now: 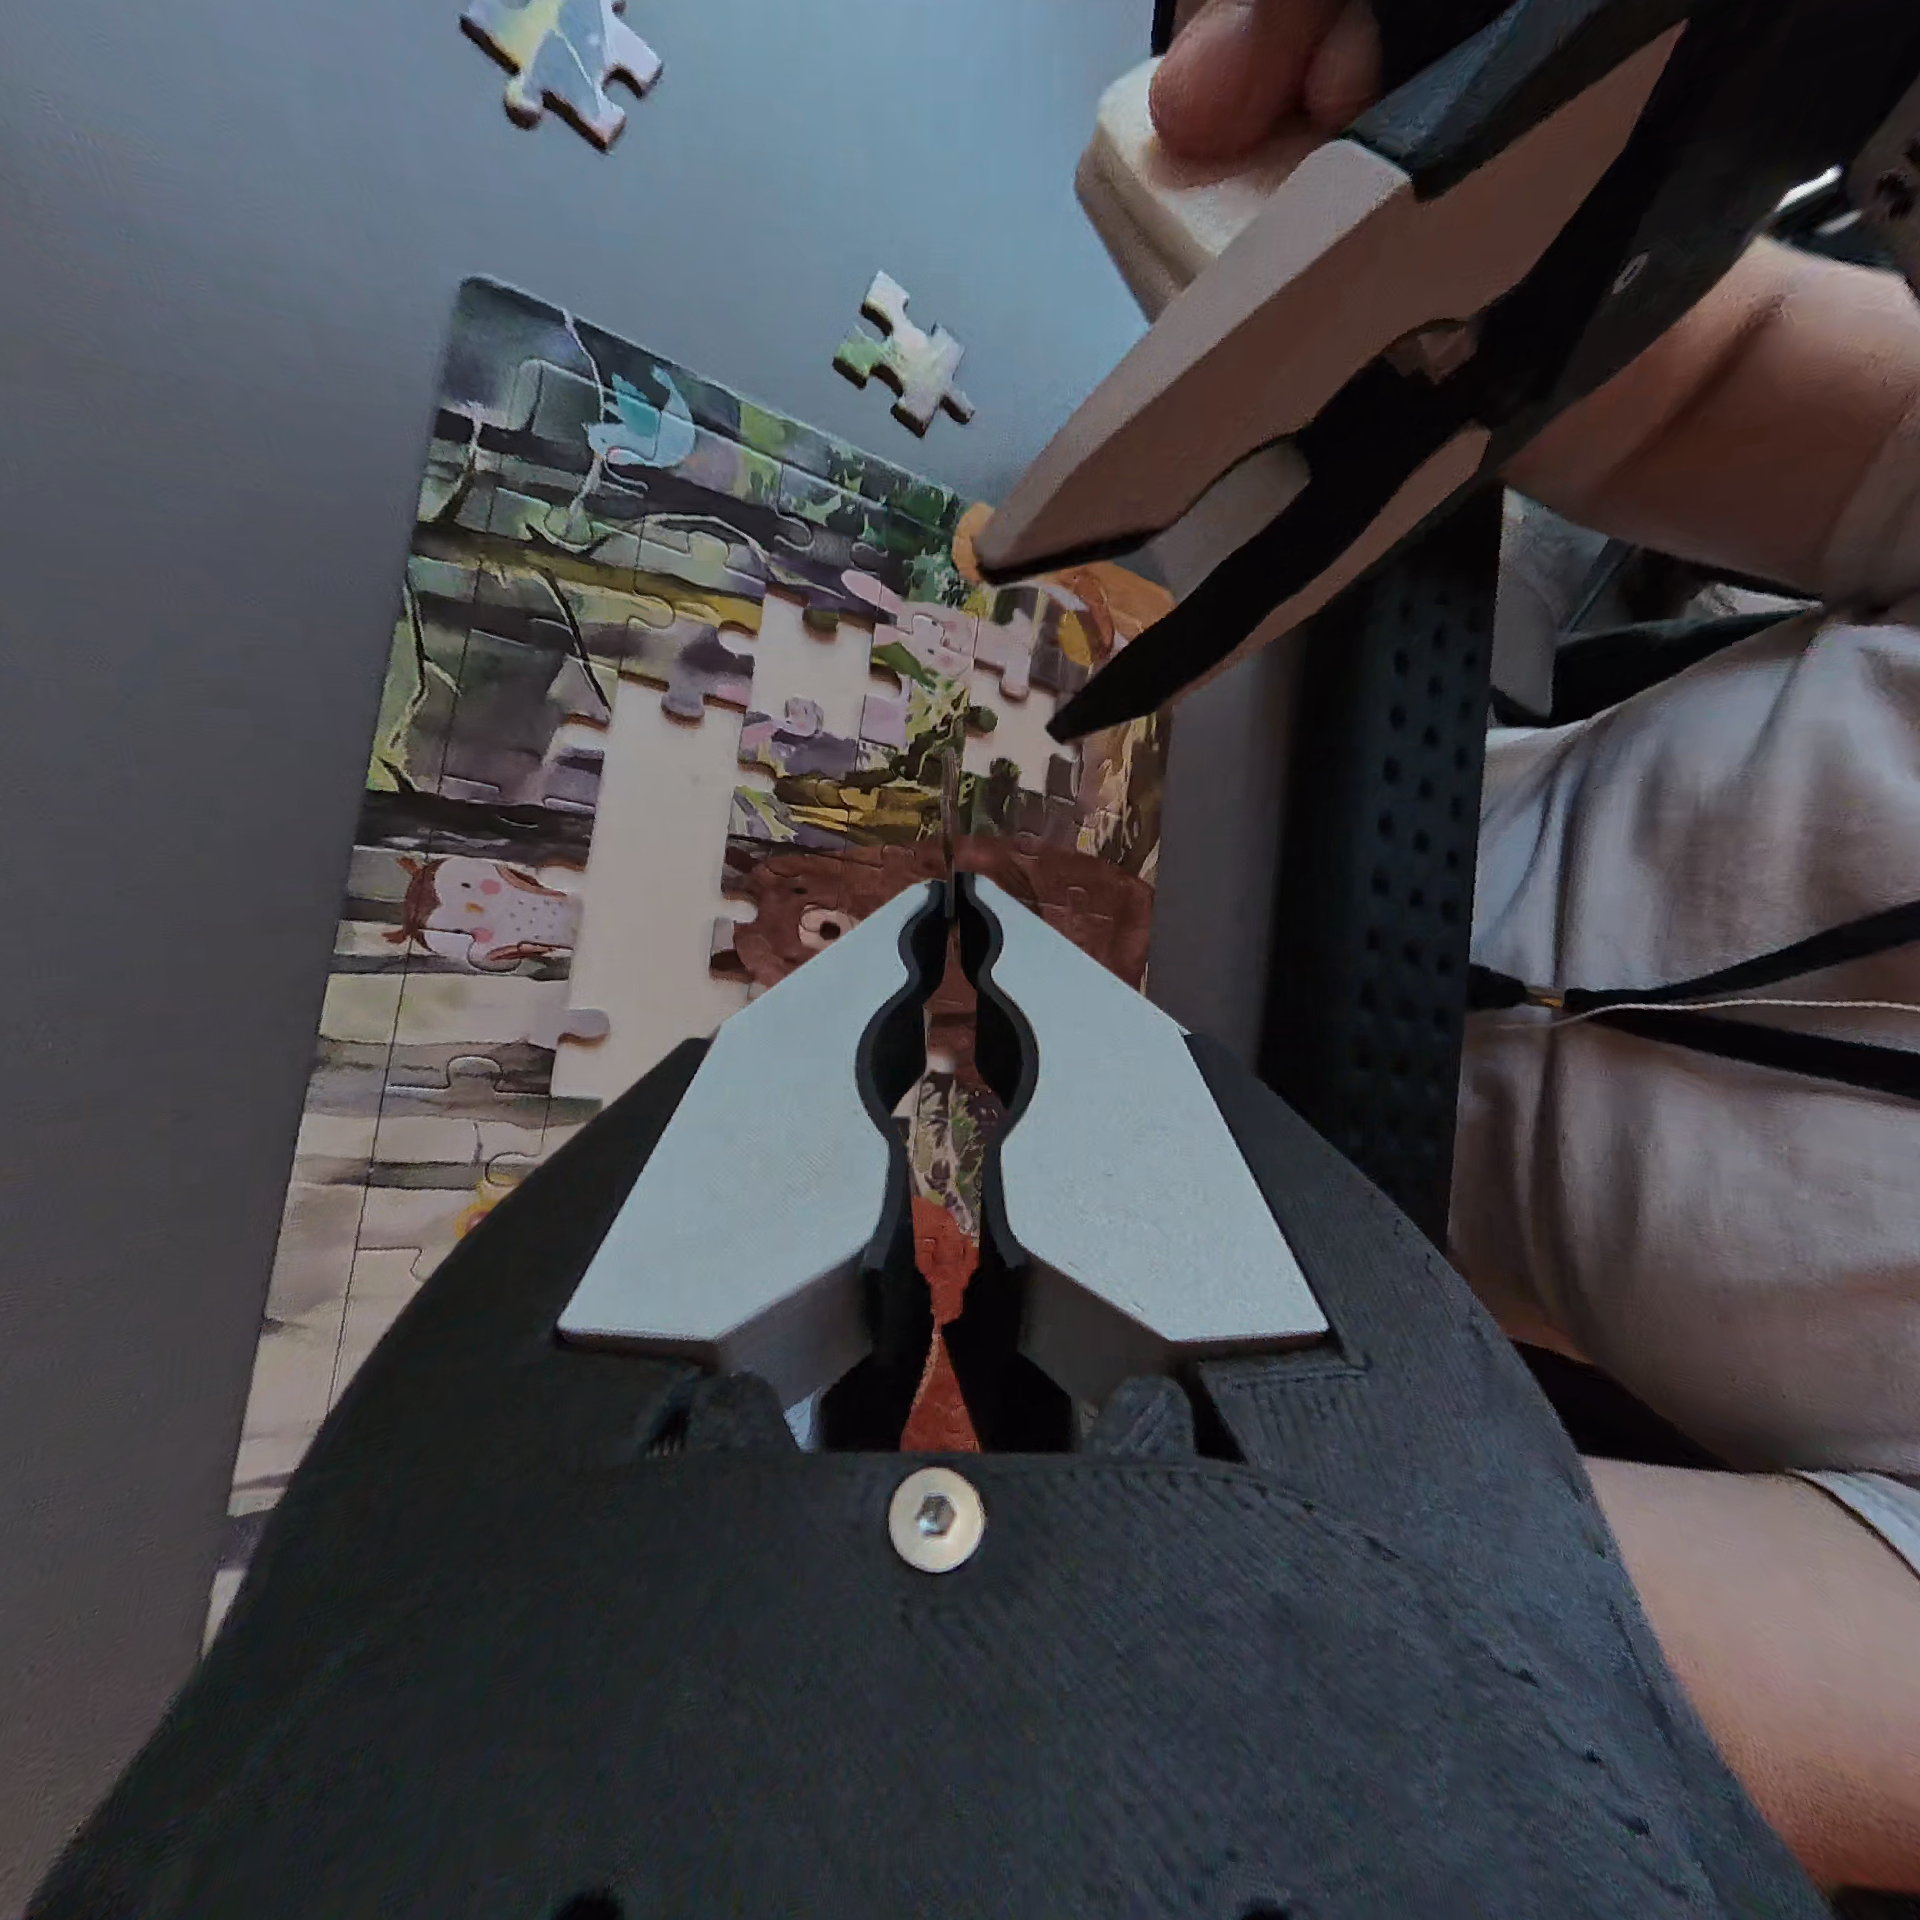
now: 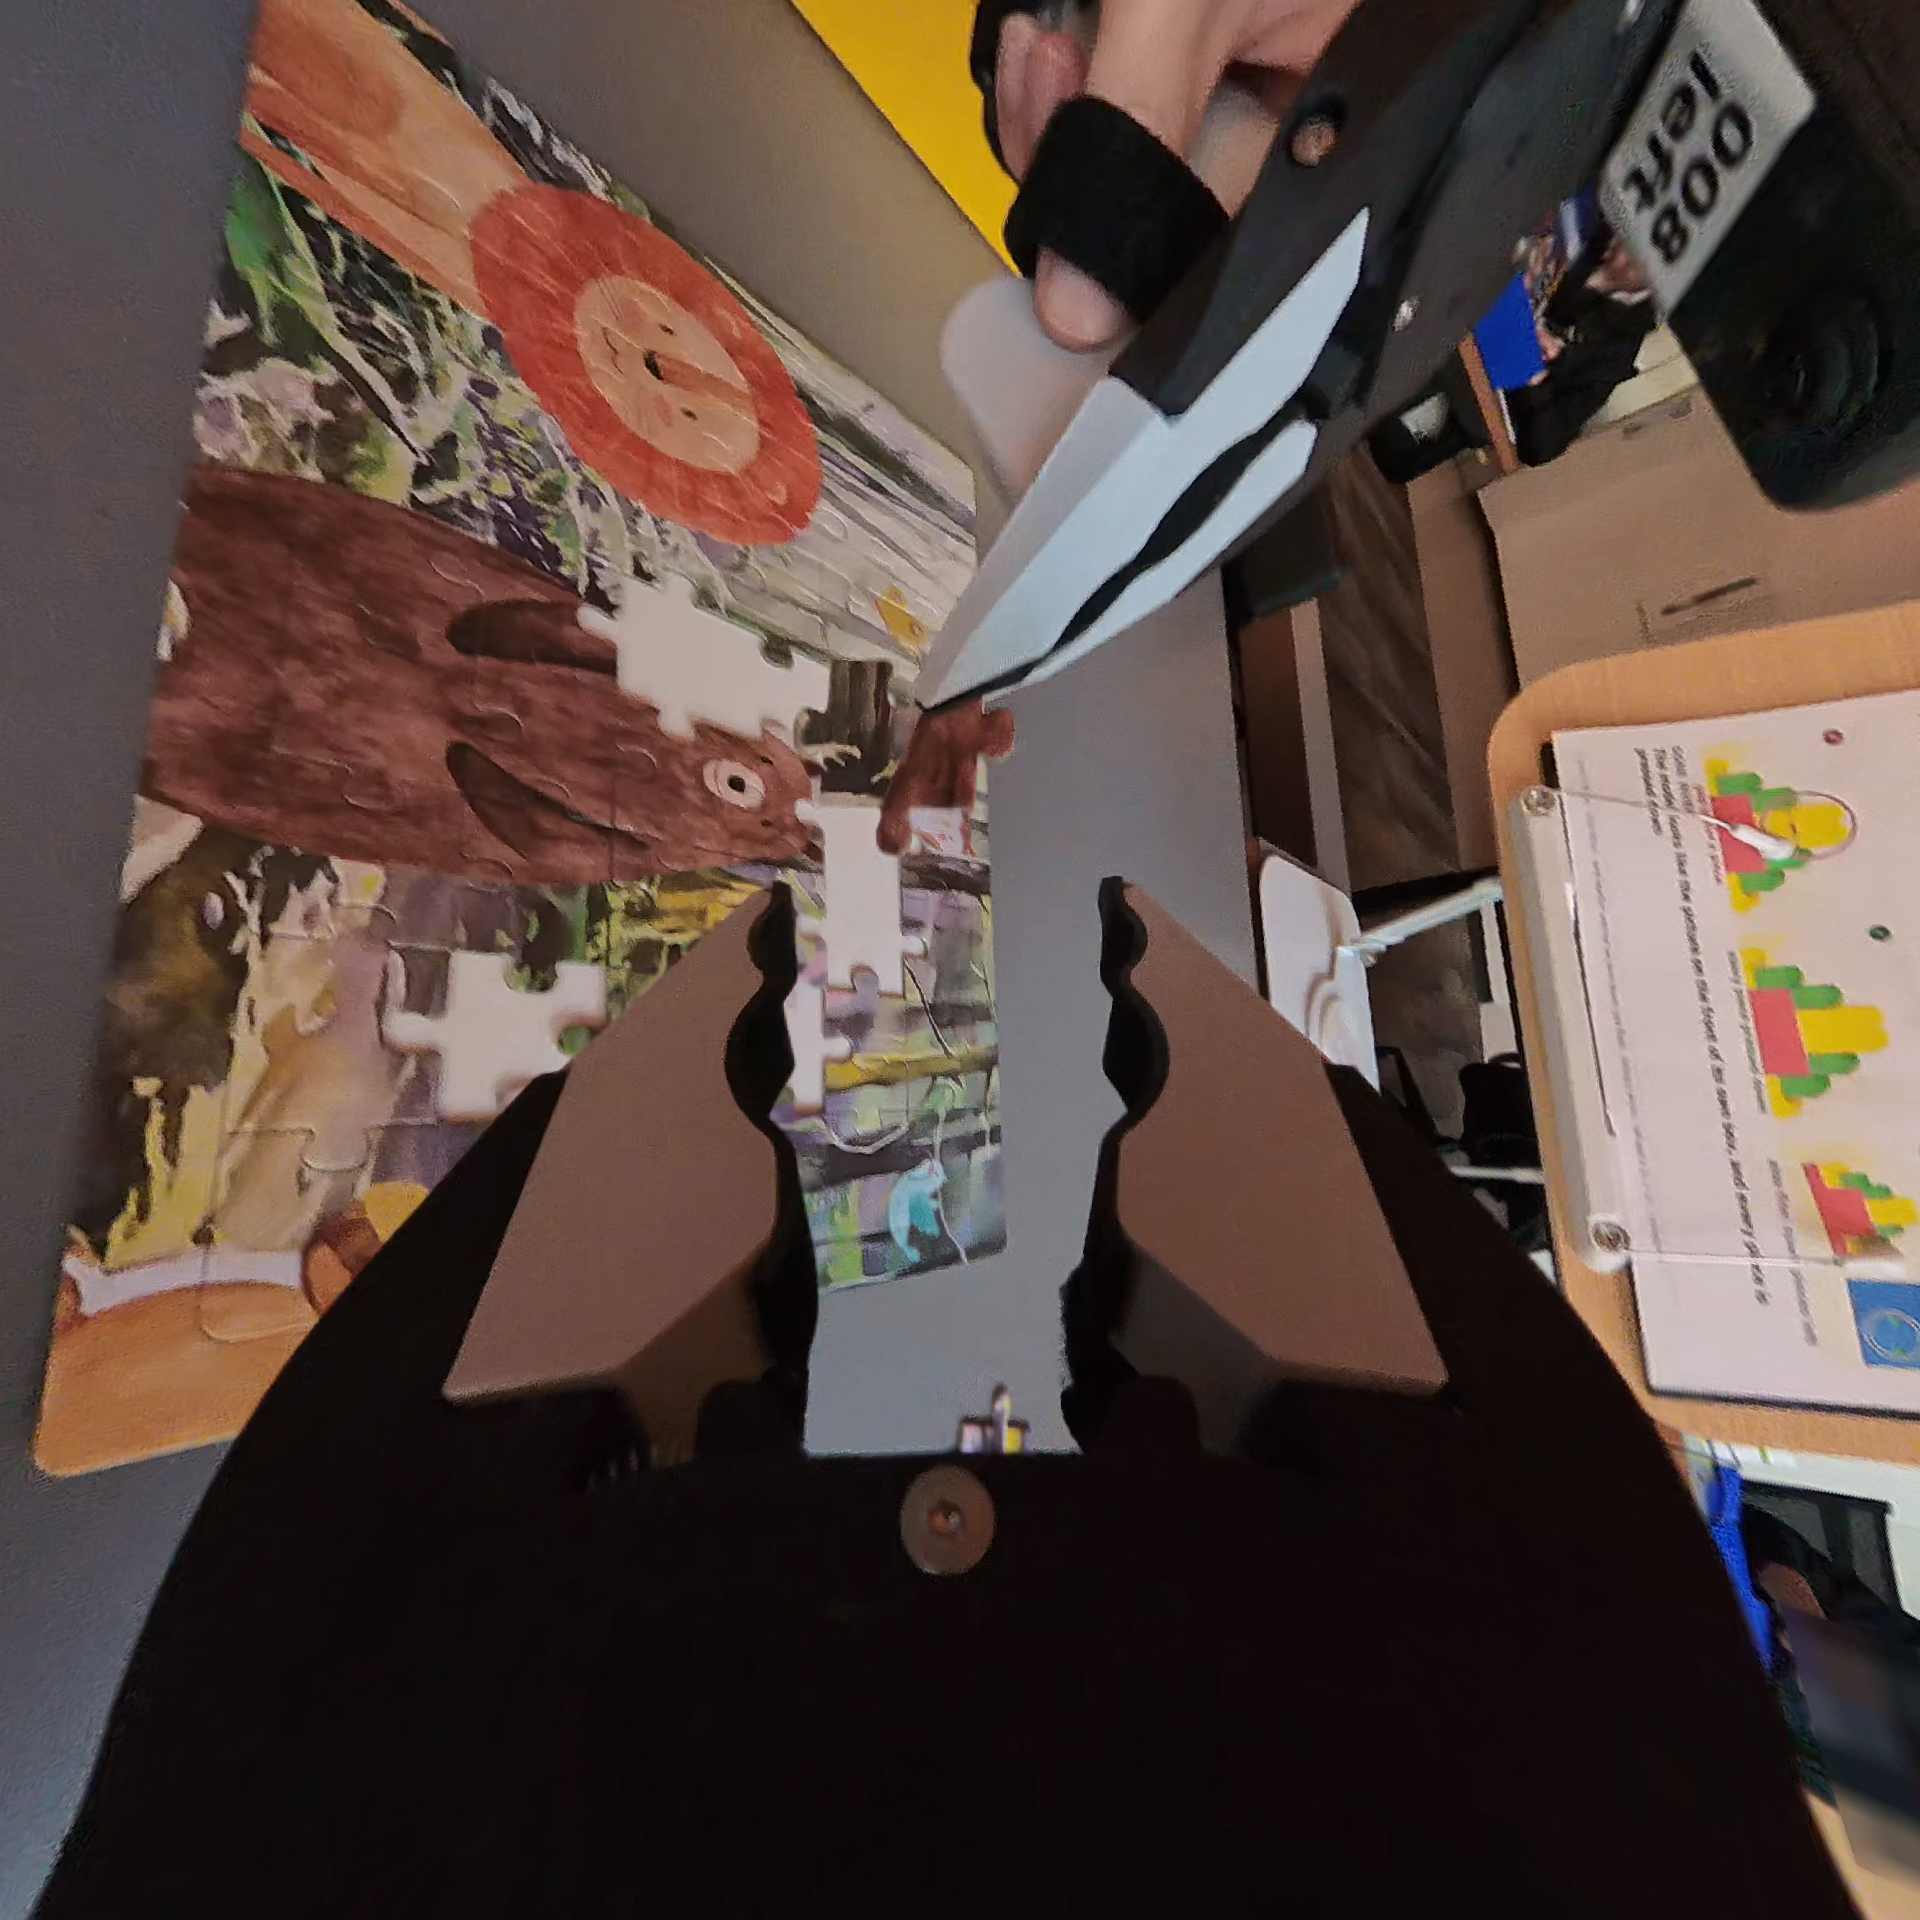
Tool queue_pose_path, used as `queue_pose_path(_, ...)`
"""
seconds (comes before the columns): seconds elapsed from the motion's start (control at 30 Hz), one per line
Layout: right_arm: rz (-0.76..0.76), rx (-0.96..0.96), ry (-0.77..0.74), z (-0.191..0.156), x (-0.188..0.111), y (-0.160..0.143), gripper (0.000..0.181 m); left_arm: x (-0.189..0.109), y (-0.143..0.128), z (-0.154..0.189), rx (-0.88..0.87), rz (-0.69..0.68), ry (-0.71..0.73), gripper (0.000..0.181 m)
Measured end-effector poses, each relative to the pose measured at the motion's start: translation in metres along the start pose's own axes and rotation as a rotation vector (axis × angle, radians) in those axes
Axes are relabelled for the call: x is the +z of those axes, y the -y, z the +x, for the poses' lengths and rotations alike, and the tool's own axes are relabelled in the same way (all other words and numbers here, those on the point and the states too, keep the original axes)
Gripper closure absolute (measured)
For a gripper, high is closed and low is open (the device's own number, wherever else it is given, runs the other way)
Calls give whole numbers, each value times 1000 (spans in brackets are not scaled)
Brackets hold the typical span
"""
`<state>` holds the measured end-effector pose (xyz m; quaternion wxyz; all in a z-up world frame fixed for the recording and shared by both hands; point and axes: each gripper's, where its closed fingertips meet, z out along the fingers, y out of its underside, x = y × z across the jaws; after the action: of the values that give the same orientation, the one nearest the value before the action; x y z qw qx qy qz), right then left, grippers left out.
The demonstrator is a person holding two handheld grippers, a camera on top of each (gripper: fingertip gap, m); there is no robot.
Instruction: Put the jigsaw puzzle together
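Puzzle (image 2: 436,675) animal picture, white gaps | left gripper (image 1: 954,883) pinching brown piece (image 2: 940,774) | right gripper (image 2: 940,914) wide

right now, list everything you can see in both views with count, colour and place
jigsaw puzzle: one, multicoloured animal picture with several white gaps, flat on the table
held brown piece: one, brown, pinched at the left gripper's tips above the puzzle's edge
loose pieces: two, pale green-grey, on the table beyond the puzzle
table: one, grey, under everything
instruction sheet: one, white with coloured block drawings, on a wooden surface to the right
chair: one, black perforated, by the person's leg
left gripper: one, grey fingers, shut
right gripper: one, open, over the puzzle
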<state>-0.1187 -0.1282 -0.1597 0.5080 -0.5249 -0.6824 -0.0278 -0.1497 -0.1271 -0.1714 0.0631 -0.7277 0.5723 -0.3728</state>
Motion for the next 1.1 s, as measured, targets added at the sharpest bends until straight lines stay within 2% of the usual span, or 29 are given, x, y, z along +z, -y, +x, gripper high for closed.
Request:
queue_pose_path(0.07,52,60,54,-8,4,13,125,3,-10,-3,-1,-60,22,181)
queue_pose_path(0.3,99,595,346,-26,15,25,154,10,-22,11,109,-184,44,181)
queue_pose_path(0.43,99,660,403,-33,19,25,162,12,-20,24,176,-208,58,181)
queue_pose_path(0.47,110,668,427,-36,18,27,175,12,-20,26,188,-214,59,181)
queue_pose_path(0.53,133,688,467,-38,16,30,181,12,-20,28,215,-212,52,179)
queue_pose_path(0.57,146,704,456,-35,15,30,181,10,-17,27,220,-186,55,178)
queue_pose_path(0.63,196,806,403,-16,15,27,181,1,-5,24,201,-94,63,157)
queue_pose_path(0.67,248,904,366,-2,14,27,181,-7,5,22,181,-21,59,153)
queue_pose_path(0.77,469,1297,246,47,6,18,181,-44,52,10,162,300,116,124)
queue_pose_path(0.83,583,1501,213,64,2,7,181,-69,78,11,238,494,179,121)
queue_pose_path(0.9,635,1592,178,70,1,-5,181,-82,91,11,358,592,327,108)
queue_pose_path(1.0,717,1652,173,78,-4,-12,181,-85,101,11,504,673,560,127)
queue_pose_path(1.1,753,1698,156,83,-6,-23,181,-76,105,9,577,656,666,131)
